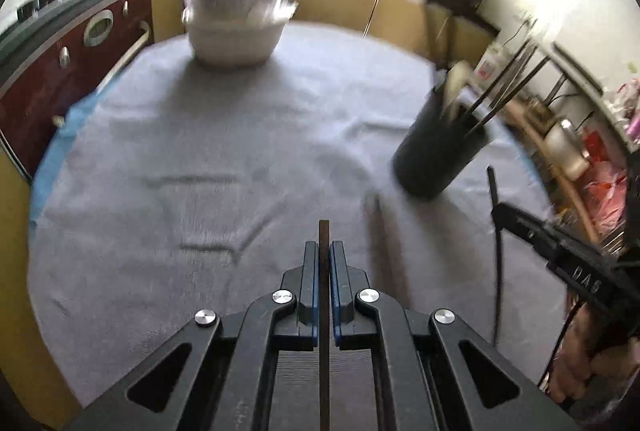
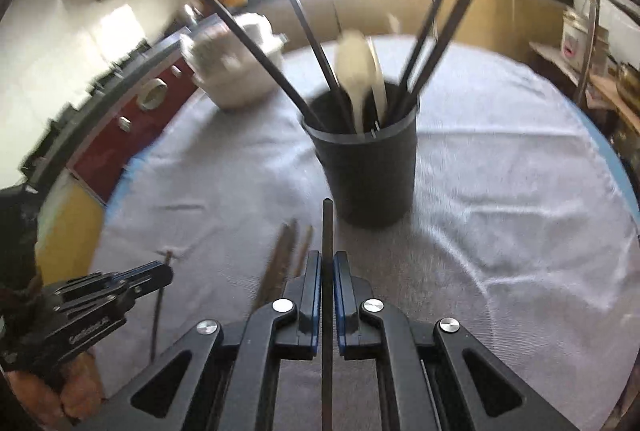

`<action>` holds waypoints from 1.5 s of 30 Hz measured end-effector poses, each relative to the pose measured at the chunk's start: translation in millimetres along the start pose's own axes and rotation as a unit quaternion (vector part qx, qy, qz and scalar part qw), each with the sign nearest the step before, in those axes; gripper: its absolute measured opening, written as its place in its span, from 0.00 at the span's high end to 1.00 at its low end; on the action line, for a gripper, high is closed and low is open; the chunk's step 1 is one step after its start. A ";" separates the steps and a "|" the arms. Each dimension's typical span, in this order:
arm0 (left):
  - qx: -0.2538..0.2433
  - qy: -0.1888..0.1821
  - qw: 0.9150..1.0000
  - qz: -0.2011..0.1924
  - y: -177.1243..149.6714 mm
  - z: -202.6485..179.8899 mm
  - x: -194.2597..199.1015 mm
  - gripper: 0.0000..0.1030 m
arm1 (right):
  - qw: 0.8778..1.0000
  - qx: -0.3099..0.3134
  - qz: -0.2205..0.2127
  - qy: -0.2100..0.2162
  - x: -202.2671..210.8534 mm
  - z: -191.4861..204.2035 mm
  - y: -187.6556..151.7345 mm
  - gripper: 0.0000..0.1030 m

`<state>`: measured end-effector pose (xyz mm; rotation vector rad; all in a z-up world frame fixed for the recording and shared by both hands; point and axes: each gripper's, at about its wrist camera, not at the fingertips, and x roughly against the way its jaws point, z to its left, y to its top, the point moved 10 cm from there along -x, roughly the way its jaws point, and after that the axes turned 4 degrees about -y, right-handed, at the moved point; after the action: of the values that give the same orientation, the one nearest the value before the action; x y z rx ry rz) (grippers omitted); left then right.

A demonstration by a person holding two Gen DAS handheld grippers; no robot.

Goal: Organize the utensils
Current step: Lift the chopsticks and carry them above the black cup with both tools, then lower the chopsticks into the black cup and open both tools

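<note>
A black utensil cup (image 2: 370,175) stands on the grey cloth, holding several dark chopsticks and a white spoon (image 2: 356,71); it also shows at the right of the left wrist view (image 1: 436,155). My left gripper (image 1: 324,251) is shut on a brown chopstick (image 1: 324,235) above the cloth. My right gripper (image 2: 328,259) is shut on a dark chopstick (image 2: 327,227), just short of the cup. The right gripper with its chopstick shows in the left wrist view (image 1: 498,209). Loose brown chopsticks (image 2: 284,251) lie on the cloth in front of the cup.
A white lidded container (image 1: 236,19) stands at the far side of the round table (image 1: 160,135). Red and yellow cabinets (image 1: 72,71) run along the left. Shelves with clutter (image 1: 580,135) stand at the right.
</note>
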<state>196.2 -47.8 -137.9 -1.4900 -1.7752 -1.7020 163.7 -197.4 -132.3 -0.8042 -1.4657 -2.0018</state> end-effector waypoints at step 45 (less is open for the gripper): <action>-0.051 -0.019 0.953 -0.297 220.0 -132.6 70.7 0.95 | 0.967 -0.005 -0.256 -0.016 101.8 -21.0 201.4 0.94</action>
<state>279.5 -175.2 80.8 -1.0828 -2.3560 -2.0608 234.4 -279.5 66.8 -0.4920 -1.8247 -2.3707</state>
